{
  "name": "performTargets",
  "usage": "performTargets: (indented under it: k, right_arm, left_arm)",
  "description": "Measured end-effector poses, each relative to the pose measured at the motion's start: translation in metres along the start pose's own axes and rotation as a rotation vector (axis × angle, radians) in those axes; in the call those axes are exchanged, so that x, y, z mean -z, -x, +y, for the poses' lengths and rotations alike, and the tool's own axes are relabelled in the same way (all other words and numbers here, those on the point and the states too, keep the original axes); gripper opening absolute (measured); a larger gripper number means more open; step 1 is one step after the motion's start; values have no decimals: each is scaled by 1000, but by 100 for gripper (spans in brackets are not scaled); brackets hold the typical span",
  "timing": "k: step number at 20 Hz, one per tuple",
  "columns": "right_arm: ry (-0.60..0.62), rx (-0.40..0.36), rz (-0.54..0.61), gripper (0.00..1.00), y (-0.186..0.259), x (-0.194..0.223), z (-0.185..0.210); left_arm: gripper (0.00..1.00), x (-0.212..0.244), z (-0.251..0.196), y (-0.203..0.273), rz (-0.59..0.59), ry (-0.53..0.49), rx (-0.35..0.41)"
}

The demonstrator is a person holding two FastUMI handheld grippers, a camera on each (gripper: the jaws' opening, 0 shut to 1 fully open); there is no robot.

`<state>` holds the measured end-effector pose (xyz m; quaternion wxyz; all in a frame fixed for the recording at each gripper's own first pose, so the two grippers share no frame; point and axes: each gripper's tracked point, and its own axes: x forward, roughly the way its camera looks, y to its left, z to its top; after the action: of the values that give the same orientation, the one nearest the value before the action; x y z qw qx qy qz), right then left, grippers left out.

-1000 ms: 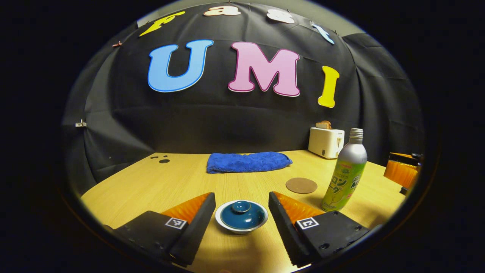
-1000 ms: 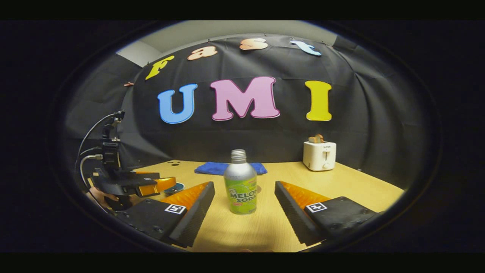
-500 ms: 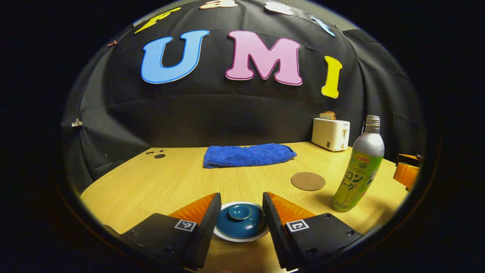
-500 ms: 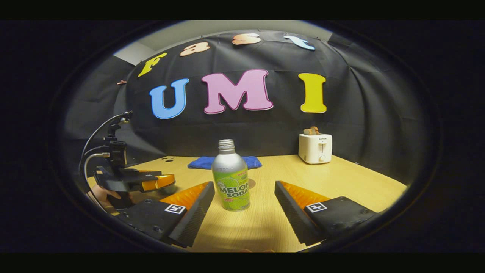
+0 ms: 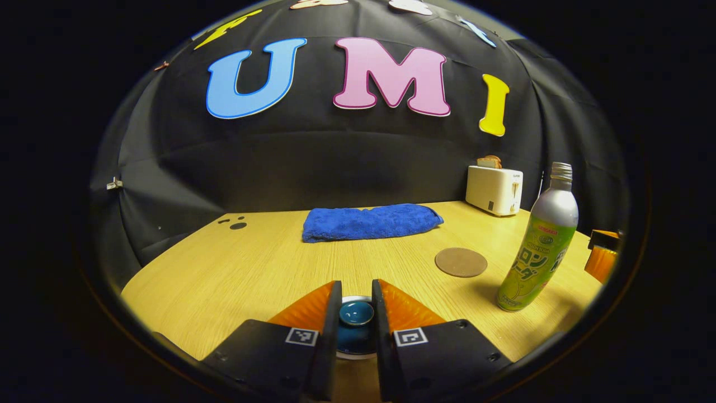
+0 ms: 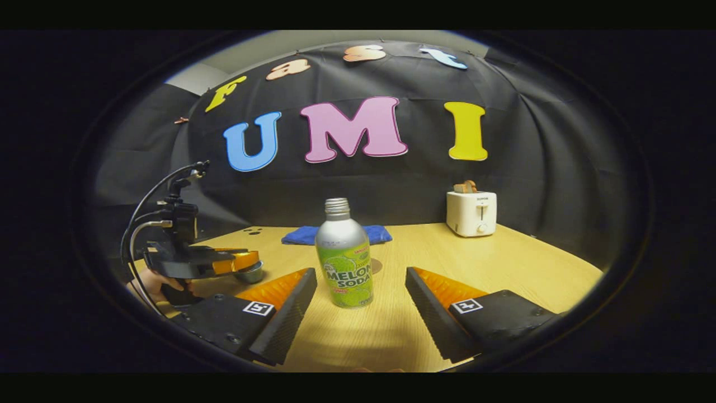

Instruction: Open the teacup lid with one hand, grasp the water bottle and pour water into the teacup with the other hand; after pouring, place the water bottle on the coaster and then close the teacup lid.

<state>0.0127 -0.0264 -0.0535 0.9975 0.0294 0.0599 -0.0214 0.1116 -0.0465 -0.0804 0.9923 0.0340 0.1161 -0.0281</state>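
Observation:
A dark teal teacup lid (image 5: pixel 356 314) sits on its white-rimmed teacup (image 5: pixel 352 354) at the near table edge. My left gripper (image 5: pixel 356 286) is down over it, both fingers pressed against the lid's round knob. In the right gripper view that gripper (image 6: pixel 226 262) shows at the left, held by a hand, with the teacup (image 6: pixel 250 273) under it. The silver and green water bottle (image 6: pixel 344 263) stands upright, cap off, just ahead of my right gripper (image 6: pixel 361 275), whose fingers are open and apart from it. The round brown coaster (image 5: pixel 461 262) lies left of the water bottle (image 5: pixel 540 246).
A folded blue towel (image 5: pixel 370 221) lies at the back of the wooden table (image 5: pixel 235 268). A white toaster (image 5: pixel 495 189) with bread stands at the back right. Cables (image 6: pixel 142 224) rise from the left gripper's body. Black cloth walls close in the back and sides.
My left gripper has moved forward and down over the teacup and closed its fingers onto the lid's knob. The right gripper stays open in front of the bottle, barely shifted.

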Motion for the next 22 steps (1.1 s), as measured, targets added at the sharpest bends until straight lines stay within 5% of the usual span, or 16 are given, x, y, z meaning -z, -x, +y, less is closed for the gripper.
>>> performTargets:
  k: [5,22]
  right_arm:
    - [10,-17,-7,99,1,-7,4]
    - [71,-18,1,99,-62,-3,15]
  left_arm:
    - [28,-10,-2,5,-49,23,16]
    - [28,-56,23,69,-218,-28,-46]
